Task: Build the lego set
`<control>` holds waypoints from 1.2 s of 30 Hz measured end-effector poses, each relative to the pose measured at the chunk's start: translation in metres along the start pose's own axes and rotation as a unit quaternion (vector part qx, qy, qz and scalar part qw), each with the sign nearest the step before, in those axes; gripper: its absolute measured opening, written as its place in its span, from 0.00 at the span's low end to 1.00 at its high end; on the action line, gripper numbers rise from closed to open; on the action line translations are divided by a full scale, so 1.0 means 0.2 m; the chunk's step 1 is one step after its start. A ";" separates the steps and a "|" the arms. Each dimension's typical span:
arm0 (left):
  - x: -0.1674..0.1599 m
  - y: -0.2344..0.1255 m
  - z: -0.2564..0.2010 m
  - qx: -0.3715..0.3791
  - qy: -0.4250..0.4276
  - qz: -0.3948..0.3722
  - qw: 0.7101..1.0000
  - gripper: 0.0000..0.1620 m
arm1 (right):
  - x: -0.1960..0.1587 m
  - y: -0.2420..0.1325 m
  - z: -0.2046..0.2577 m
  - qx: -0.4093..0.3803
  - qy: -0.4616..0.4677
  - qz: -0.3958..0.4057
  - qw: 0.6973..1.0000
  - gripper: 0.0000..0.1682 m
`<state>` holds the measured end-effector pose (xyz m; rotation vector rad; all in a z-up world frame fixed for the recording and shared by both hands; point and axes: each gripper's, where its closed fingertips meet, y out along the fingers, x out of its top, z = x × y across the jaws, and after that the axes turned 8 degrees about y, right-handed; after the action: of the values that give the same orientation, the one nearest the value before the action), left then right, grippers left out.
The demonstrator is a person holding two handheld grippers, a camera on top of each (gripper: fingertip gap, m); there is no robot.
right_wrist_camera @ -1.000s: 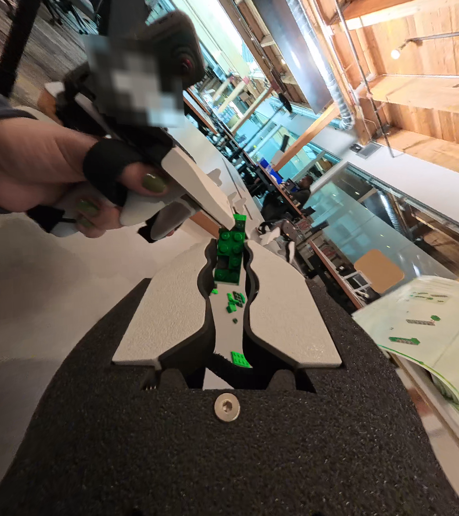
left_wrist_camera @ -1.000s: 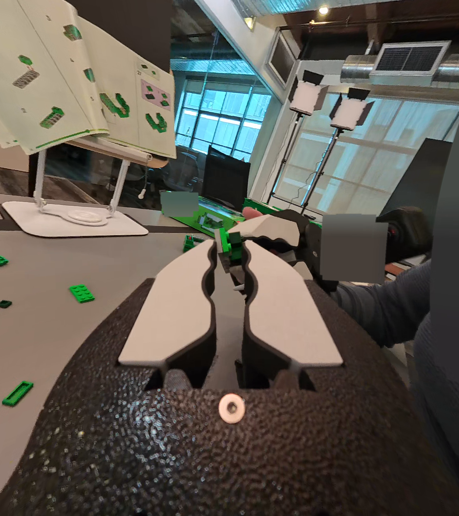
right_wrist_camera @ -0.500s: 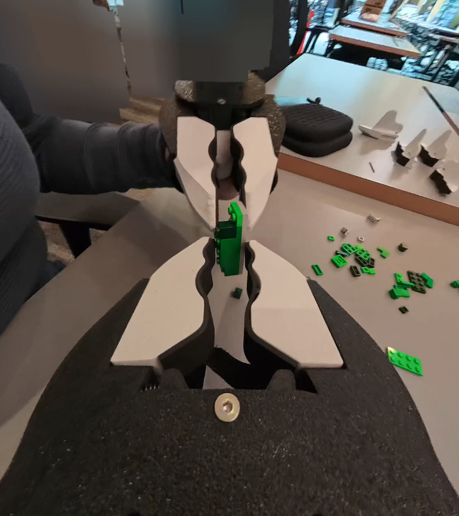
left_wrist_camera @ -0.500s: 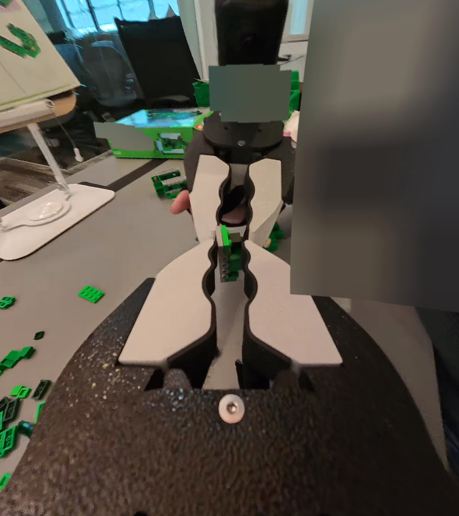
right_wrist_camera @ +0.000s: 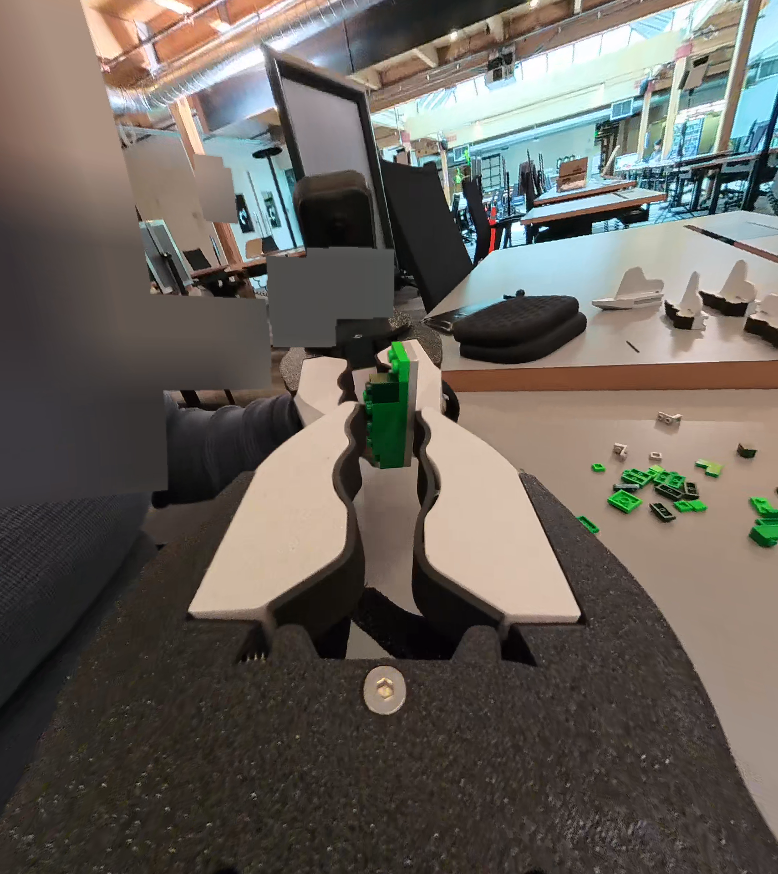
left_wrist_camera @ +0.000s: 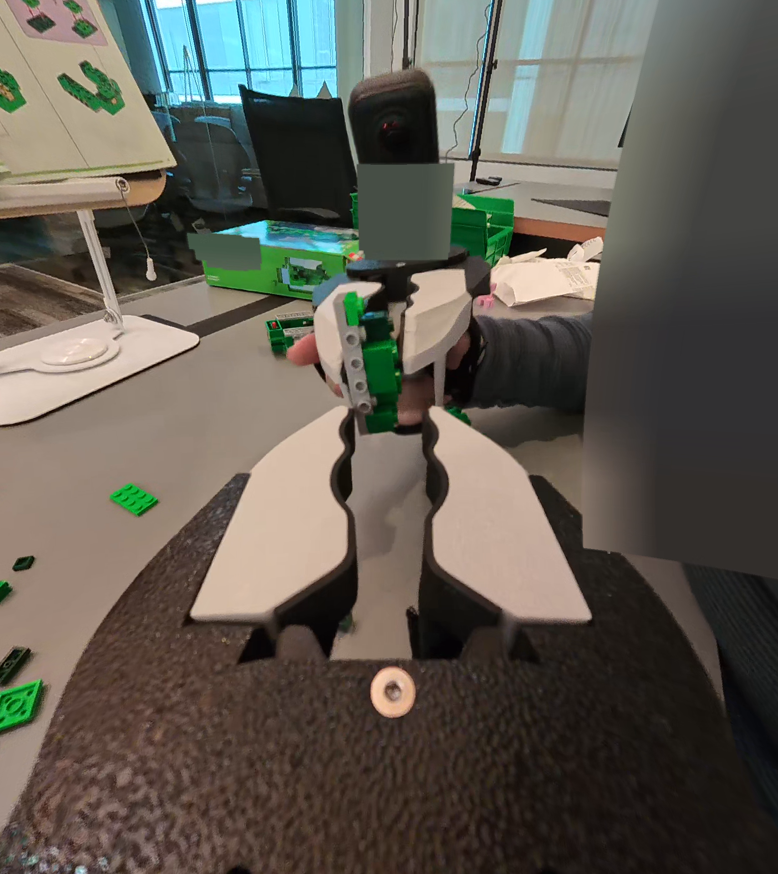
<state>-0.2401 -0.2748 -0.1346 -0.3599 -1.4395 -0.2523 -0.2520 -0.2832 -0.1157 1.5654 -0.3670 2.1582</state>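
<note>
Left claw [left_wrist_camera: 387,425]: gap between fingers wider than half a second ago, now spread, bare space beside green-and-grey lego assembly [left_wrist_camera: 375,373]. My grip let go.

Right claw [right_wrist_camera: 386,418]: tips close on both faces of assembly, apparently pinching it, though contact not fully clear.

Assembly in air between both claw tips, above bench [left_wrist_camera: 188,449], grey holed beam along one side.

Judgement: handover to right done or nearly so. Left free to fetch next piece from loose green plates [left_wrist_camera: 134,499].
</note>
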 end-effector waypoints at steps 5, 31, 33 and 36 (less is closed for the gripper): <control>0.01 0.02 0.03 0.027 -0.004 -0.006 1.000 0.10 | 0.00 0.01 0.00 0.000 -0.003 -0.008 1.000 0.11; -0.08 0.00 -0.03 -0.031 -0.066 0.069 0.995 0.20 | -0.04 -0.01 -0.02 -0.012 0.007 0.061 0.998 0.10; -0.06 0.00 -0.03 -0.034 -0.071 0.059 0.995 0.19 | -0.05 -0.01 -0.02 -0.012 0.007 0.061 0.998 0.10; -0.09 0.00 -0.01 -0.024 -0.074 0.074 0.994 0.12 | -0.05 0.00 -0.02 -0.009 0.012 0.058 0.998 0.10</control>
<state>-0.2395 -0.2760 -0.1525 -0.5320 -1.5451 -0.1427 -0.2519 -0.2839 -0.1265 1.5424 -0.4799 2.2527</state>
